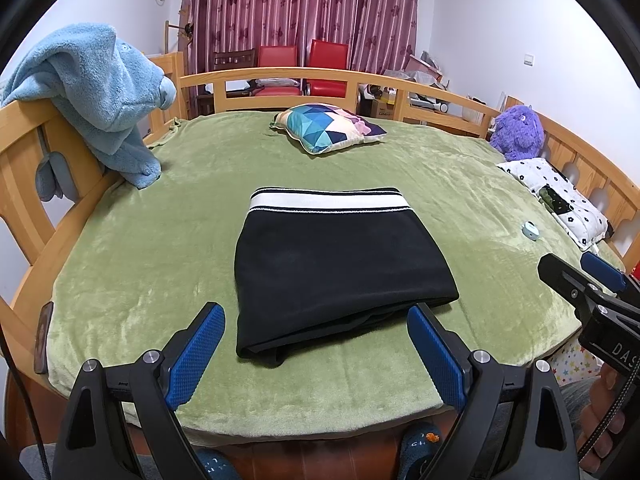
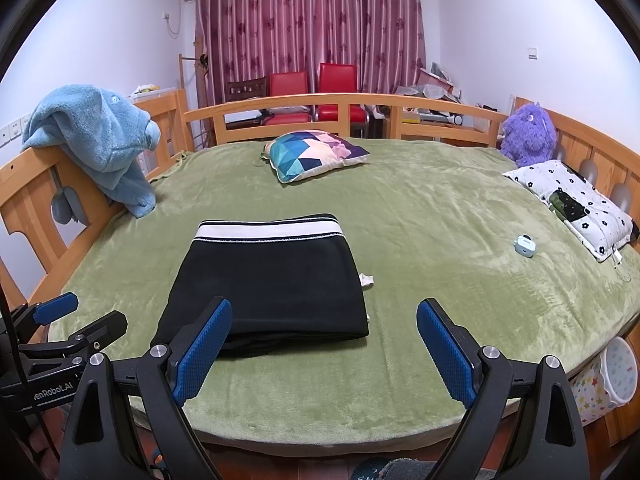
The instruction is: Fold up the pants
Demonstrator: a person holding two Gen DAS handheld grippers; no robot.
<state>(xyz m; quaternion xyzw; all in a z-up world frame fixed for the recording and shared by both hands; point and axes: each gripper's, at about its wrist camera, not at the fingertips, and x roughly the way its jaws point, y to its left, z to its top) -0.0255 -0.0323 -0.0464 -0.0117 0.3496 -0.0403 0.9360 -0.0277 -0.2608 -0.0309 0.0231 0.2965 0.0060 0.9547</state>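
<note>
You held left gripper [image 1: 316,356] and right gripper [image 2: 324,352] spread wide, empty, near folded pants [image 1: 340,268] on bed [image 1: 160,240].

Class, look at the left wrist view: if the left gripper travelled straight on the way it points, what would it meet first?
Most likely the folded black pants: their near edge lies between the open left gripper fingers, directly ahead on the green blanket. Depth is uncertain.

both wrist cams face bed [image 1: 120,248], overlapping
</note>
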